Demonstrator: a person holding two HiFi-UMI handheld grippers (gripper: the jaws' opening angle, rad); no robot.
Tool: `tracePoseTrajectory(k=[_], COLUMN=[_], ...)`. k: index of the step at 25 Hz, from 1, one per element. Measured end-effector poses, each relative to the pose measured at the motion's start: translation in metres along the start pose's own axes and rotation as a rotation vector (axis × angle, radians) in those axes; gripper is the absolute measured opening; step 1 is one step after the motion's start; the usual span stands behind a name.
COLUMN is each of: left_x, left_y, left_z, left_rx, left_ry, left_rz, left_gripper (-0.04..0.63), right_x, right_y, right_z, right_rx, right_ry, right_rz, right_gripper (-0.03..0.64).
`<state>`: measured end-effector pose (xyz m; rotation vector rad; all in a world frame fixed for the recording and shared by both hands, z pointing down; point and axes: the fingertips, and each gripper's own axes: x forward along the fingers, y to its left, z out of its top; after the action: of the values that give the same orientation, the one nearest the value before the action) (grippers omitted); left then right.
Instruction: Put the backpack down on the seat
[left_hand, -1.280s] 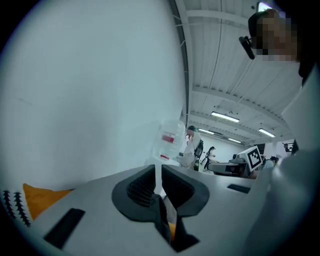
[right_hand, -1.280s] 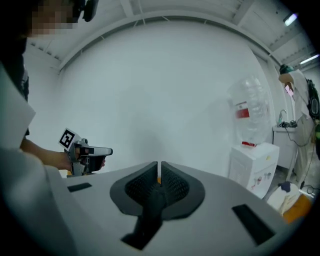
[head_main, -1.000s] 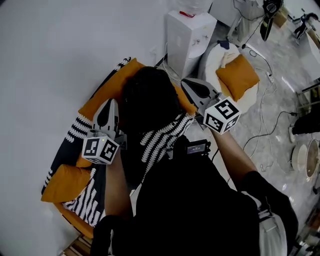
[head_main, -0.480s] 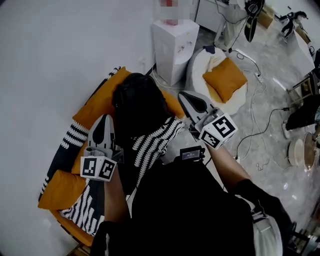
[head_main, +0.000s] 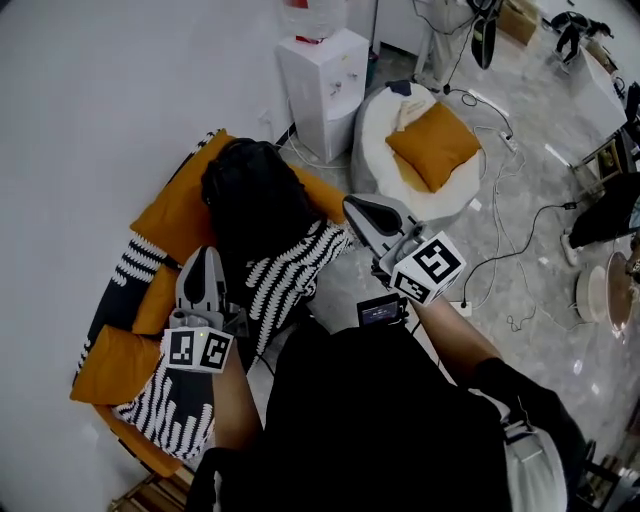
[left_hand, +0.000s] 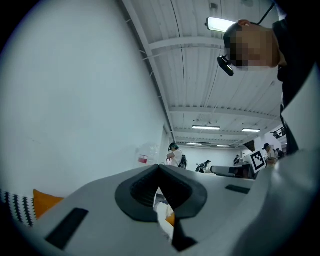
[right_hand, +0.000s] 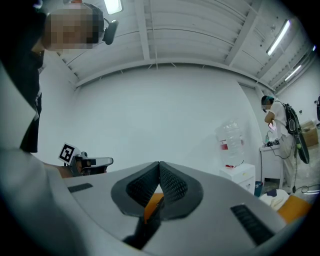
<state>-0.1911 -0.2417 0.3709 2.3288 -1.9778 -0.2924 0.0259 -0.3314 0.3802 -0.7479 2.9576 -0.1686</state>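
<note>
The black backpack (head_main: 250, 195) rests on the orange seat (head_main: 175, 215) against the white wall, partly on a black-and-white striped blanket (head_main: 290, 272). My left gripper (head_main: 203, 262) hovers just to the near left of the backpack, shut and empty, clear of the bag. My right gripper (head_main: 352, 207) is at the bag's right side, also shut with nothing in it. In the left gripper view the jaws (left_hand: 159, 167) meet tip to tip. The right gripper view shows the same closed tips (right_hand: 159, 165), with the left gripper (right_hand: 85, 161) beyond them.
A white water dispenser (head_main: 320, 90) stands behind the seat. Beside it is a round white chair (head_main: 372, 120) with an orange cushion (head_main: 432, 145). Cables (head_main: 520, 270) trail over the grey floor at right. Another orange cushion (head_main: 115, 365) lies at the seat's near end.
Both grippers have drawn back from the backpack toward my body, staying shut. The backpack stays where it lay on the seat.
</note>
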Motion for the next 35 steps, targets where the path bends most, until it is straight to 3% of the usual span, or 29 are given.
tracePoseTrajectory(k=[6, 18, 26, 35], left_x=[-0.047, -0.140, -0.174, -0.261], left_y=[-0.057, -0.094, -0.103, -0.119], left_z=[-0.009, -0.041, -0.069, -0.065], left_rx=[0.012, 0.060, 0.109, 0.055], left_ry=[-0.010, 0.066, 0.102, 0.086], left_rz=[0.028, 0.275, 0.251, 0.265], left_gripper=[0.014, 0.015, 0.015, 0.015], right_x=[-0.056, -0.145, -0.168, -0.208], right_y=[0.008, 0.038, 0.071, 0.126], right_z=[-0.015, -0.051, -0.063, -0.083], right_rx=[0.017, 0.053, 0.020, 0.006], right_ry=[0.015, 0.084, 0.112, 0.172], right_rz=[-0.001, -0.070, -0.085, -0.126], right_gripper=[0.031, 0.031, 0.031, 0.031])
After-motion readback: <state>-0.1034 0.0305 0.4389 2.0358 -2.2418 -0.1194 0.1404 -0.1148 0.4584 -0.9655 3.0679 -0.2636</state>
